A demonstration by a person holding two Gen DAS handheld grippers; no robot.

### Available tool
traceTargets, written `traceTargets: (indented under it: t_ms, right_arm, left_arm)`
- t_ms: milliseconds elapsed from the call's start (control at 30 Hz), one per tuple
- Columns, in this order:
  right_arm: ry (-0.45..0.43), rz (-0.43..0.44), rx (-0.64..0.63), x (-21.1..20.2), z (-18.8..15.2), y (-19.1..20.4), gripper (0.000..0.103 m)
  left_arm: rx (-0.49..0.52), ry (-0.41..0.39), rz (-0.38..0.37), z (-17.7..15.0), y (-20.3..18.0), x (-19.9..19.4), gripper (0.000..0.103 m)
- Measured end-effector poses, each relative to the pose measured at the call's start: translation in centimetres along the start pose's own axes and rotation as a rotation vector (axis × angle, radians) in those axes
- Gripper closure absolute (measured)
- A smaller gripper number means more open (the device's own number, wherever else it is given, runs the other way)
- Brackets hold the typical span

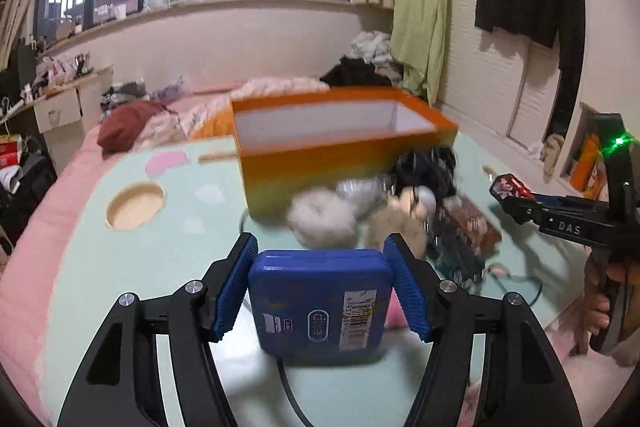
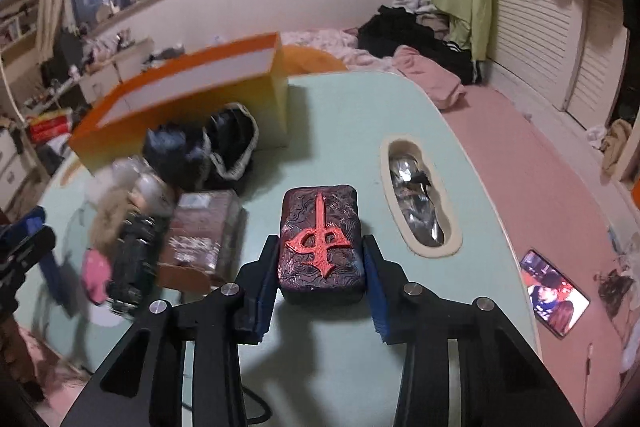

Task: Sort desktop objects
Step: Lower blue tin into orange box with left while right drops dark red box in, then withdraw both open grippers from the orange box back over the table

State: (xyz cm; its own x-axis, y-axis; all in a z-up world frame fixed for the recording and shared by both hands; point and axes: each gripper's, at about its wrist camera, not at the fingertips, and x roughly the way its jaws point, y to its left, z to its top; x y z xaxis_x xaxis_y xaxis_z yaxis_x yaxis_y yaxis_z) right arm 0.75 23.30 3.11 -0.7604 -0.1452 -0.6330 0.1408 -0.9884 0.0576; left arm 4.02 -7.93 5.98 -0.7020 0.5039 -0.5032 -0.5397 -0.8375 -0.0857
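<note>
My left gripper is shut on a blue square case with a barcode label, its blue pads pressed against both sides, above the pale green table. My right gripper is shut on a dark tile with a red raised sign; in the left wrist view the right gripper holds that tile out at the right, over the table. An open orange box stands at the back of the table, also the orange box seen at the left.
In front of the box lies a pile: a white fluffy ball, a black pouch, a brown packet. The table has a round hole and a long slot holding something silvery. A phone lies on pink bedding.
</note>
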Motion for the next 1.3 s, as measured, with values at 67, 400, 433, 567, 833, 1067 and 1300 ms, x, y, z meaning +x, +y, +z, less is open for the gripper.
traceTargets:
  t_ms: [67, 400, 433, 567, 833, 1067, 1300]
  right_arm:
    - [-0.043, 0.014, -0.008, -0.9, 1.1, 0.5, 0.065]
    - [-0.097, 0.091, -0.098, 3.9, 11.3, 7.6, 0.065]
    - [-0.073, 0.092, -0.095, 5.3, 12.0, 7.9, 0.065]
    - [0.014, 0.051, -0.109, 10.0, 13.0, 8.8, 0.064]
    - [-0.091, 0.033, -0.085, 7.5, 11.3, 7.2, 0.027]
    - [-0.176, 0.077, -0.115, -0.1, 6.2, 6.2, 0.011]
    - [-0.054, 0.105, -0.199, -2.5, -1.5, 4.5, 0.011]
  left_arm:
    - [0.008, -0.039, 0.009, 1.4, -0.1, -0.3, 0.037]
    - [-0.006, -0.122, 0.067, 11.9, 0.0, 4.7, 0.037]
    - [-0.019, -0.105, 0.071, 12.4, 0.3, 5.9, 0.037]
    - [-0.064, 0.008, 0.065, 13.1, 1.7, 11.1, 0.037]
    - [-0.073, -0.043, -0.007, 11.6, 0.8, 8.3, 0.027]
    - [0.001, 0.045, -0.056, 6.8, -1.1, 3.1, 0.022]
    - [0.036, 0.209, 0.039, -1.5, -1.1, 2.8, 0.022]
